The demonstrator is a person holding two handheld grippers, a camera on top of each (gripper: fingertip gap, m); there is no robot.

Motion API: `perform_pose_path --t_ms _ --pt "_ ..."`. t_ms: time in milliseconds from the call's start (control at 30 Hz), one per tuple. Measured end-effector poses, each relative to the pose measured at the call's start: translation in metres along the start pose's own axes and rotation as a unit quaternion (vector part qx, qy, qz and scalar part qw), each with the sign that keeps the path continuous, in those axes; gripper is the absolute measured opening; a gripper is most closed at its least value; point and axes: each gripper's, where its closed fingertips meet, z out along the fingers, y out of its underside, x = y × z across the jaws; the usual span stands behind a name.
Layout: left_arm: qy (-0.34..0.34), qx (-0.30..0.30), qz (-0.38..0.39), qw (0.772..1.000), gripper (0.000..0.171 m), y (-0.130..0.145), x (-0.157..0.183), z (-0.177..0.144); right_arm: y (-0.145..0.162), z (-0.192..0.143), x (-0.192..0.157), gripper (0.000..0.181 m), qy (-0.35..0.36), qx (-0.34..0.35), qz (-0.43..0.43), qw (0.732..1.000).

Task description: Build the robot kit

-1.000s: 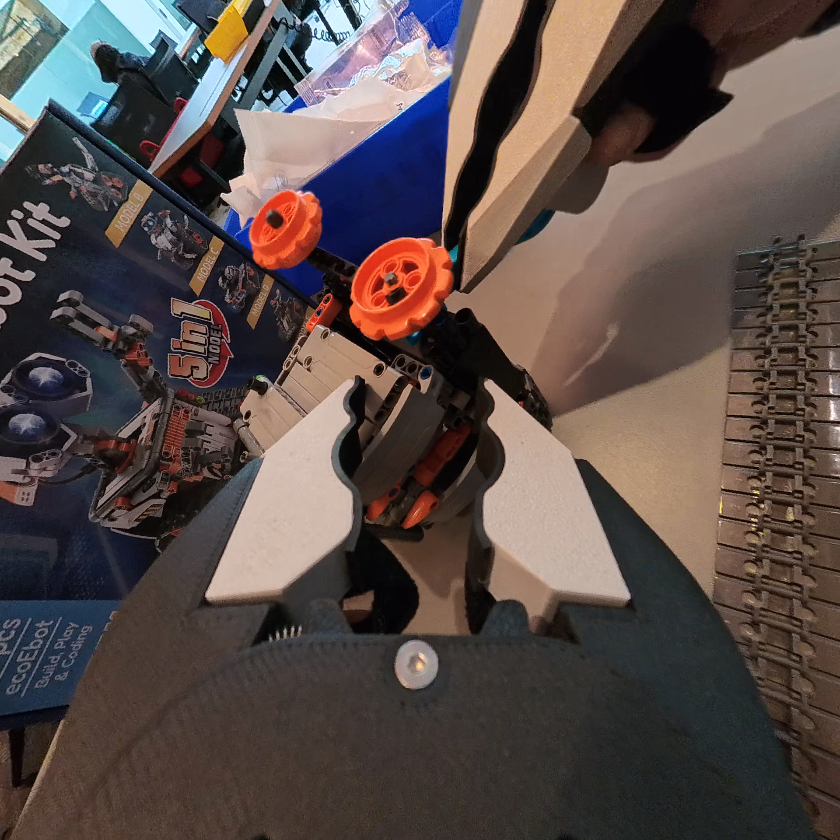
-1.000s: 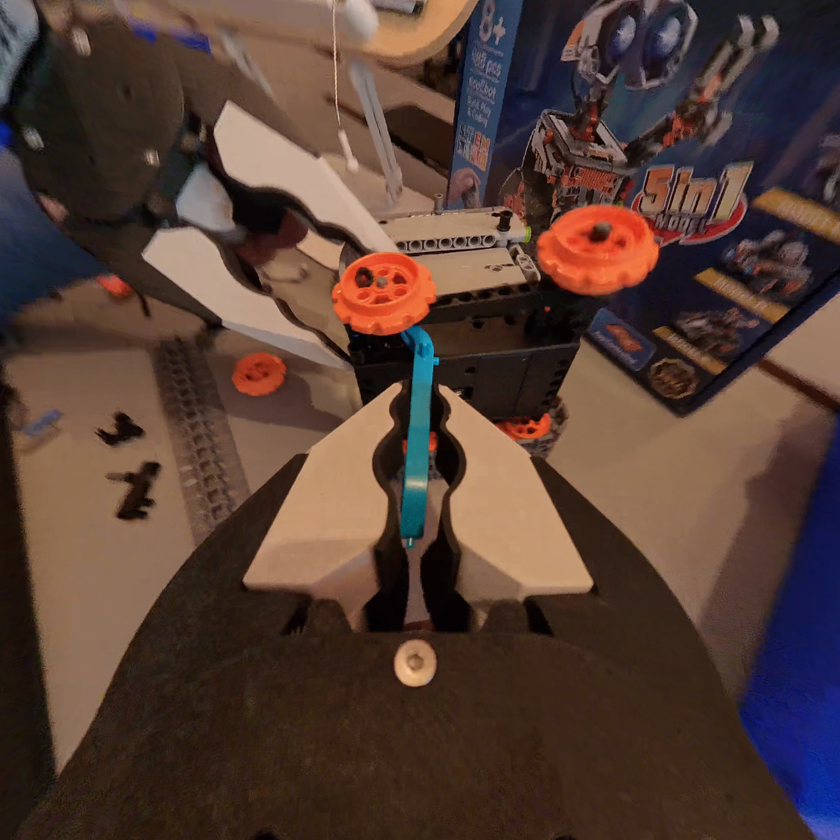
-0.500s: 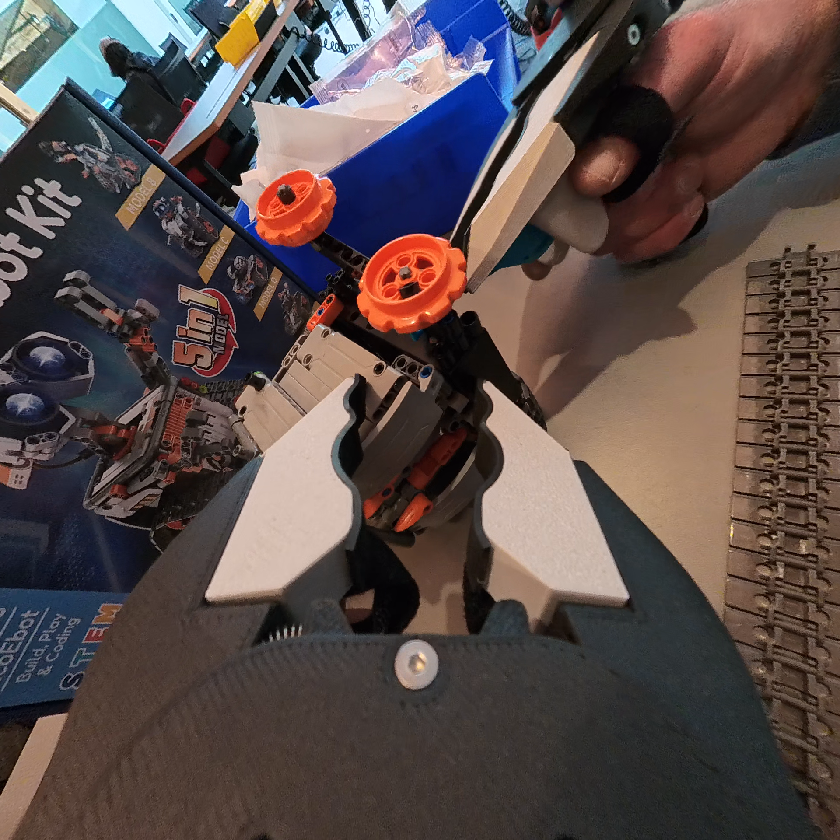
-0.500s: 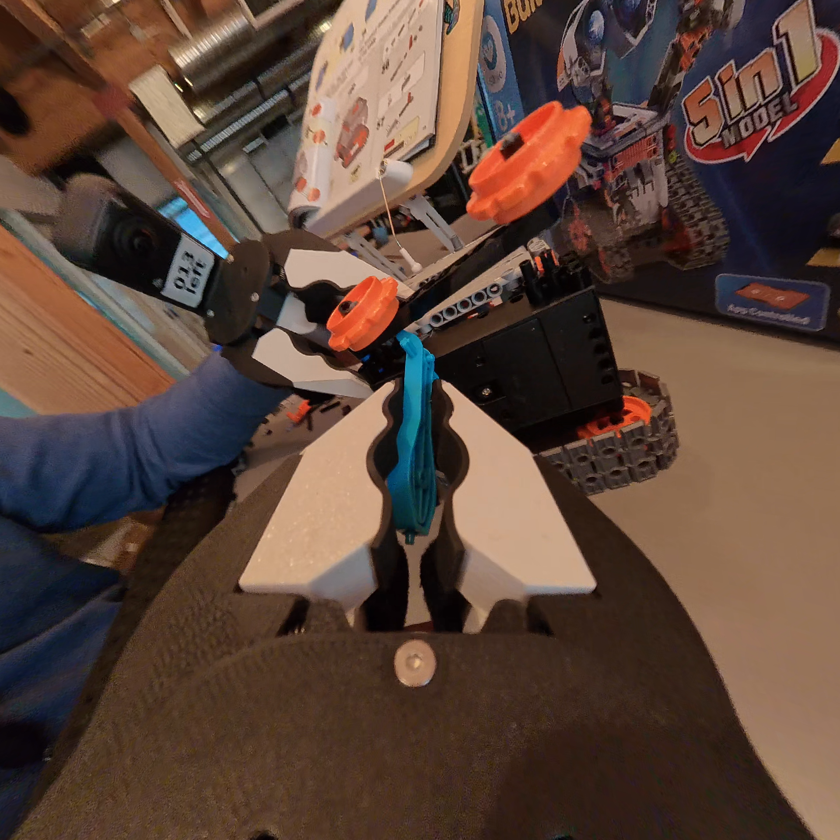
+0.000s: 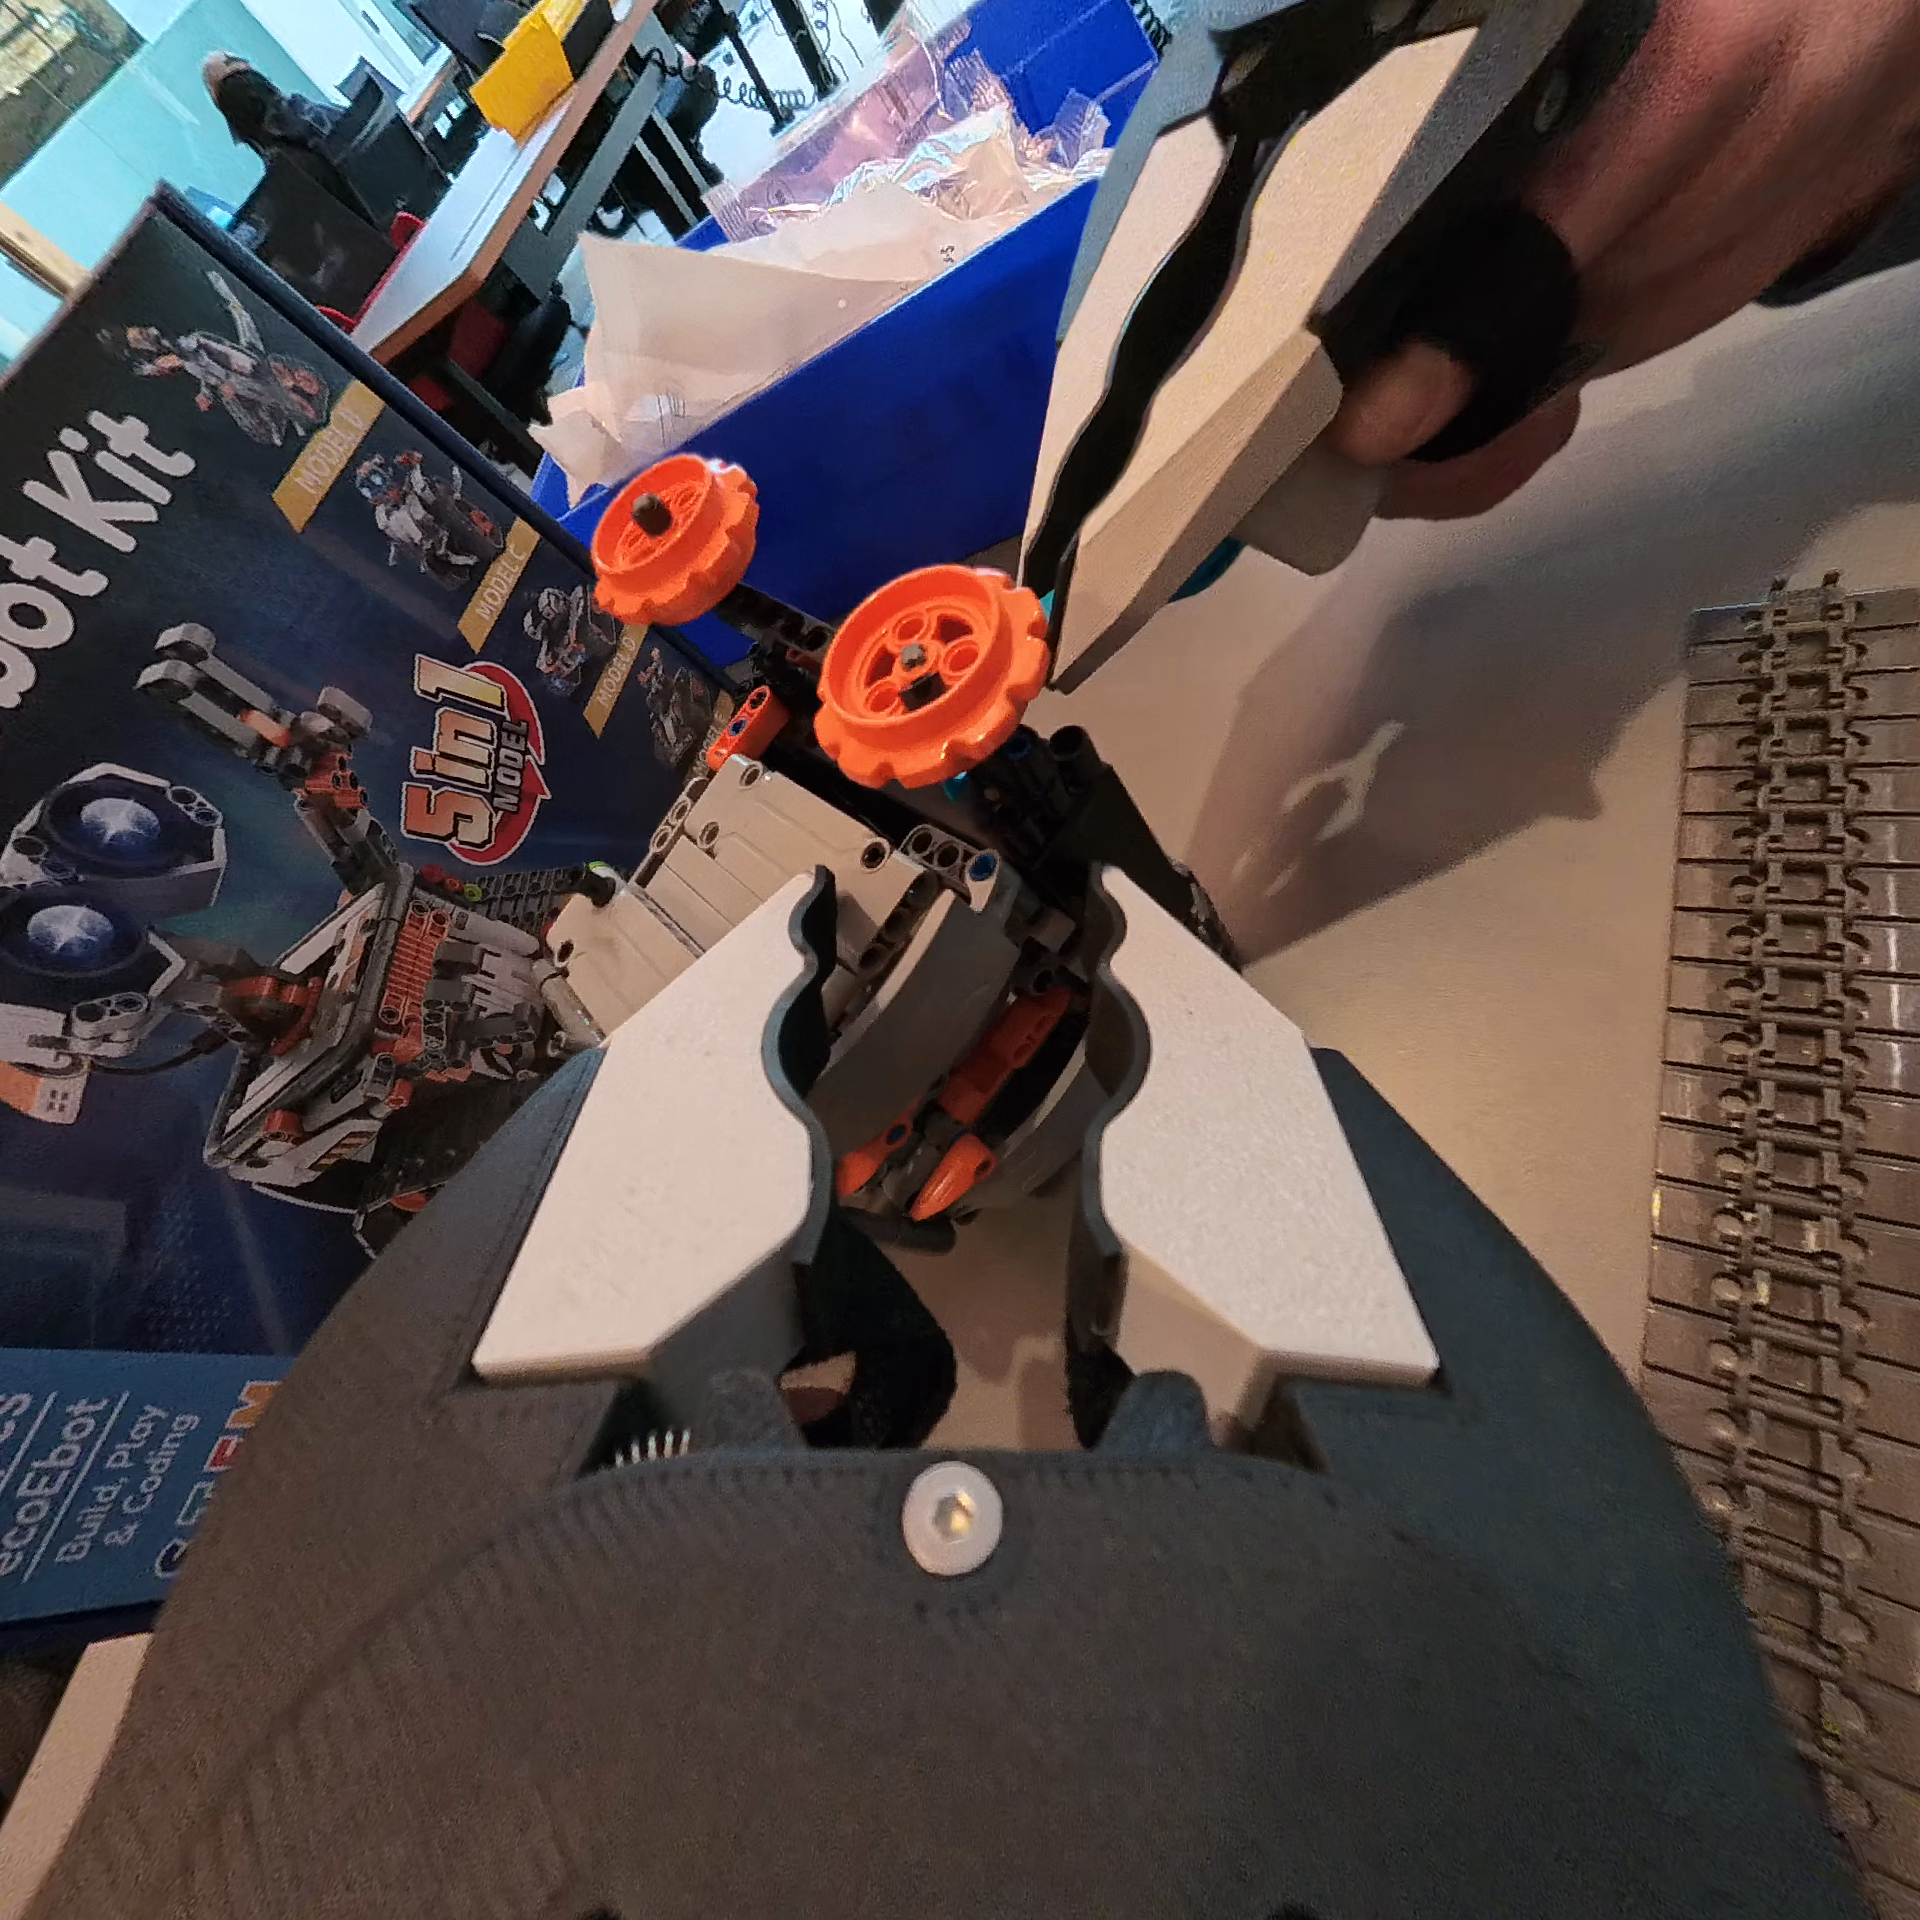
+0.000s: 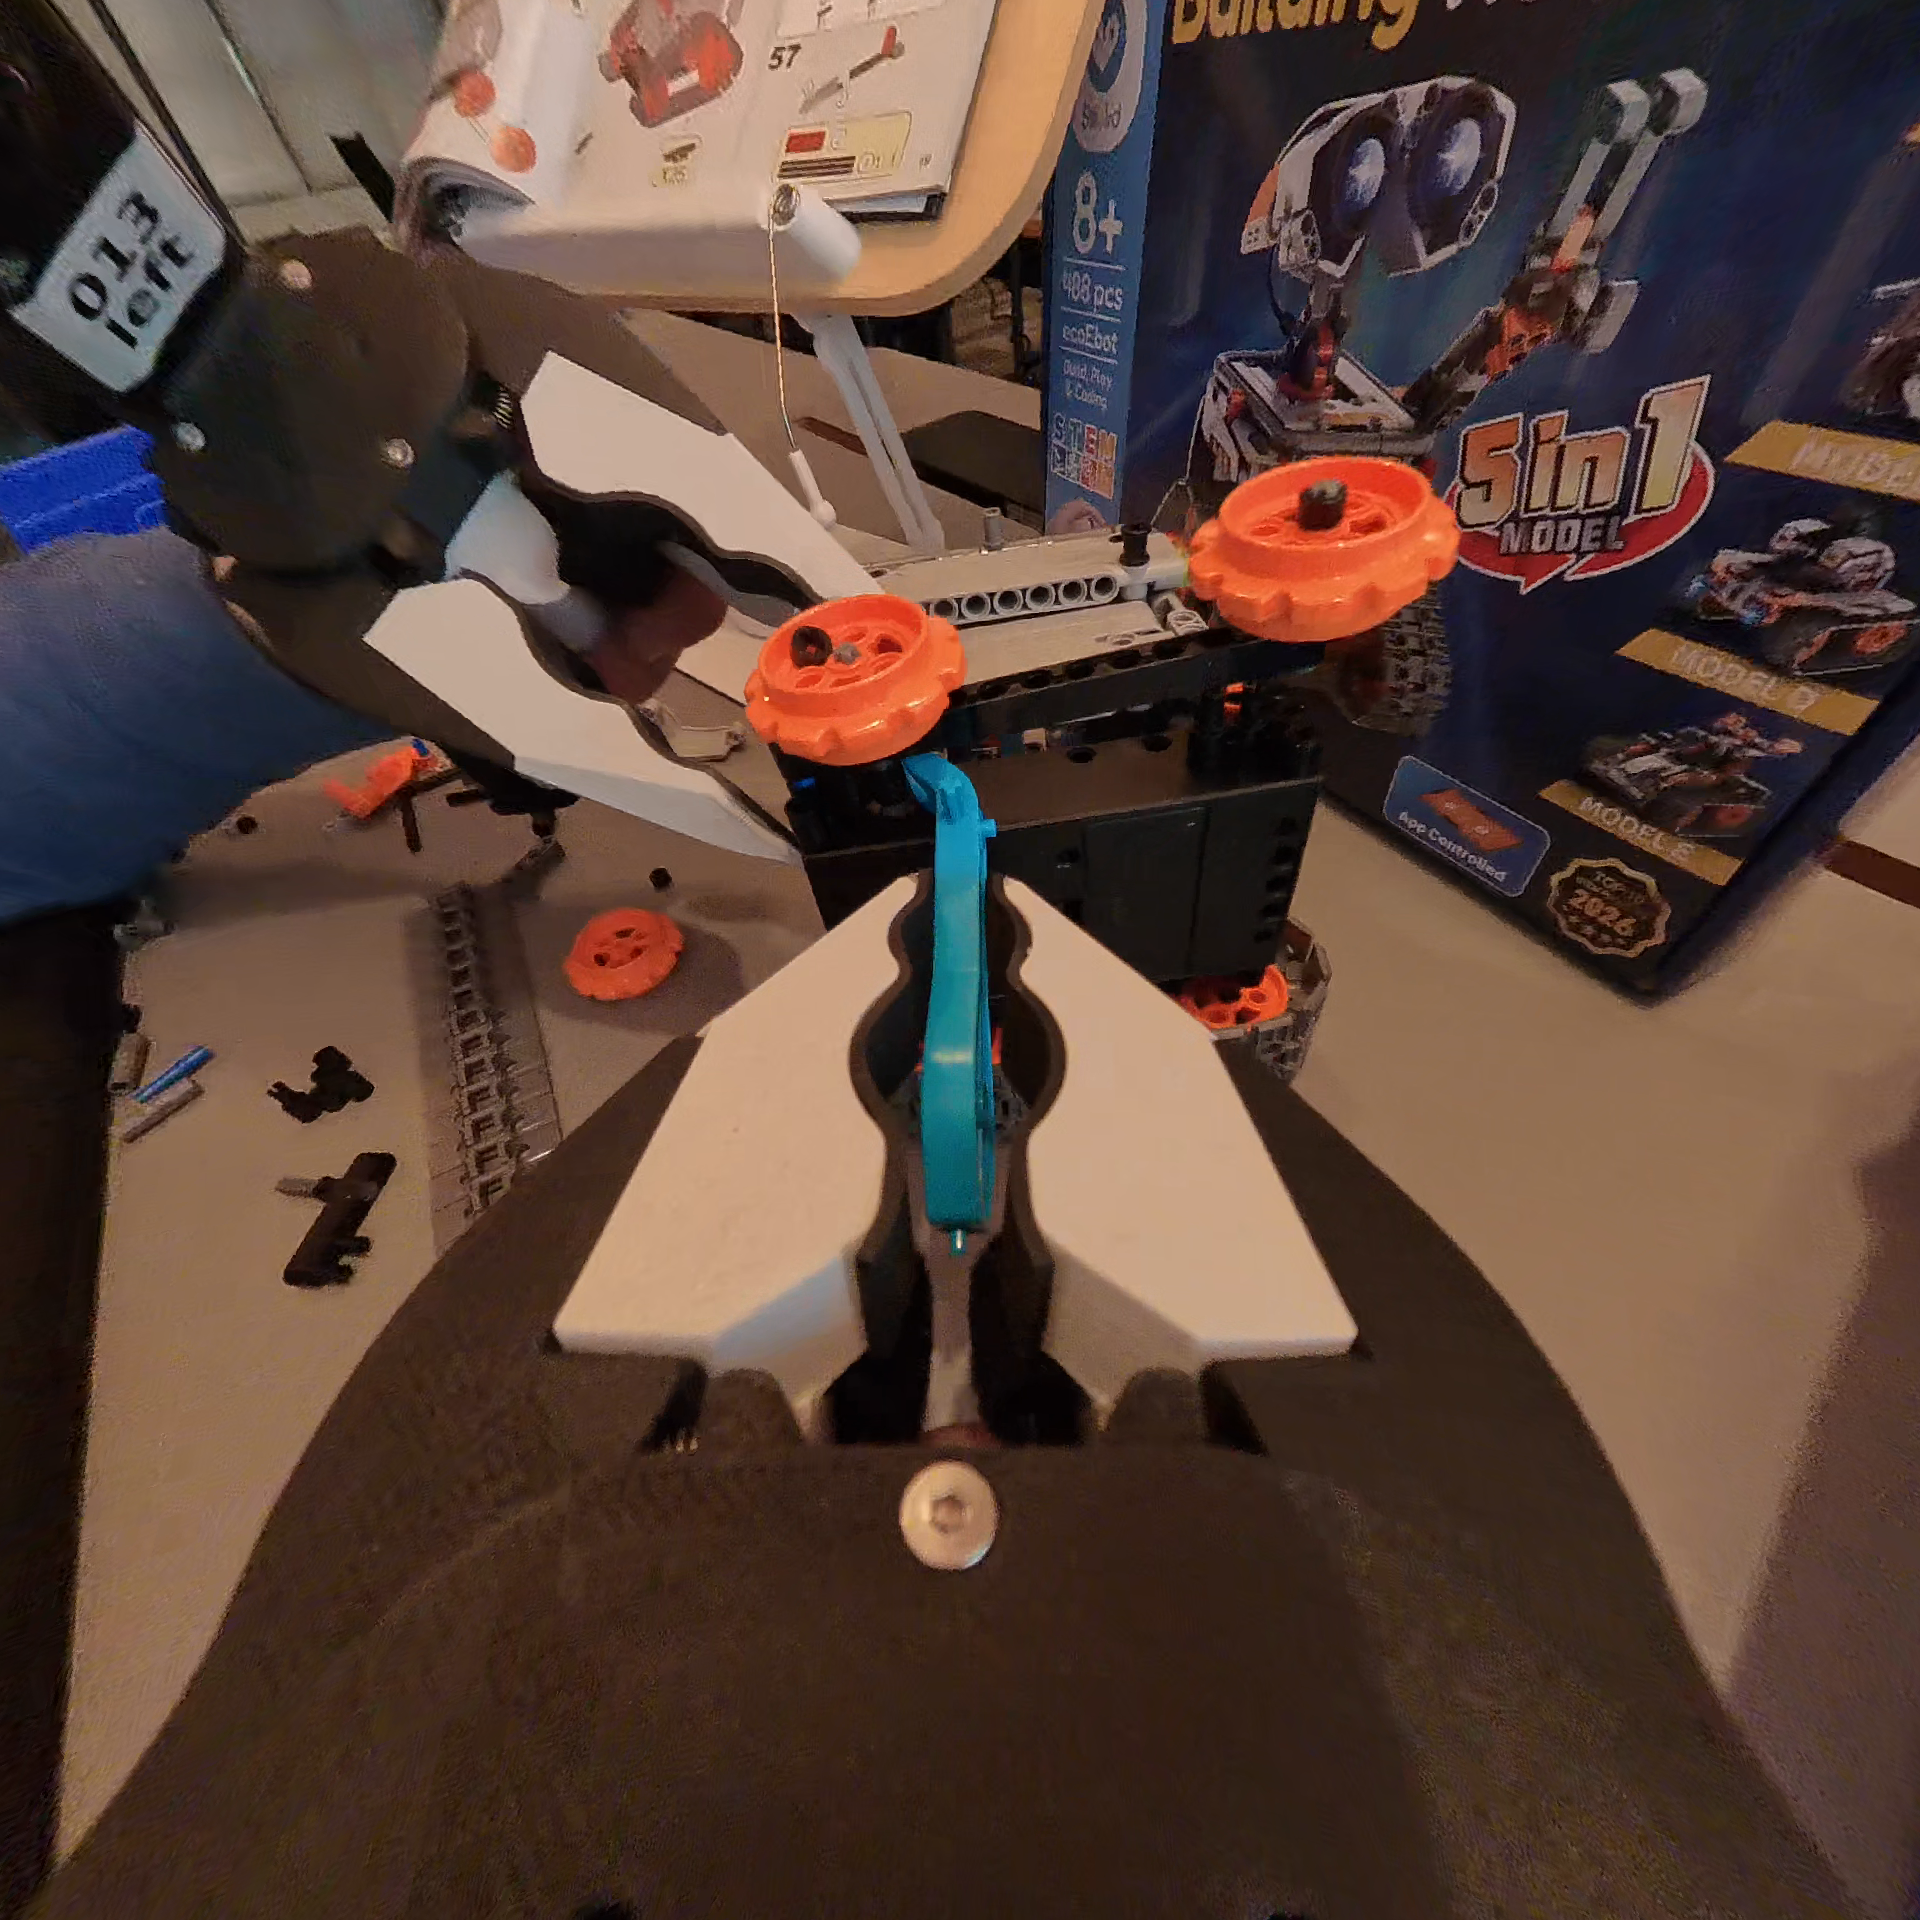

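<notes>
The left gripper clamps the grey-and-black brick-built robot body on the beige table. The right gripper pinches a slim blue plastic tool, its long axis pointing forward under the near orange toothed wheel.

The 2 wheels on the model are glossy orange plastic. The tool is smooth blue plastic. The fingers look matt, grainy white. The box is glossy printed card; the track is shiny grey plastic.
</notes>
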Motion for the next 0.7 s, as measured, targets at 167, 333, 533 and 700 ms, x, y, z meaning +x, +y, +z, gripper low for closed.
perform_pose_path --t_ms 167,333,533,700 --pt "-0.004 0.010 0.030 0.999 0.040 -0.019 0.005 -0.006 0.000 -0.001 -0.004 0.006 0.003 -0.011 -0.018 1.000" --pt "0.002 0.022 0.027 0.999 0.029 -0.017 0.008 -0.007 0.002 -0.001 -0.005 0.006 0.007 -0.015 -0.027 1.000" --pt "0.032 0.036 0.014 0.999 0.014 -0.017 0.017 -0.006 0.003 -0.002 -0.005 0.005 0.022 -0.028 -0.062 0.997" --pt "0.033 0.038 -0.001 0.999 0.013 -0.015 0.013 -0.007 0.003 -0.010 0.004 0.005 0.091 -0.068 -0.154 0.981"
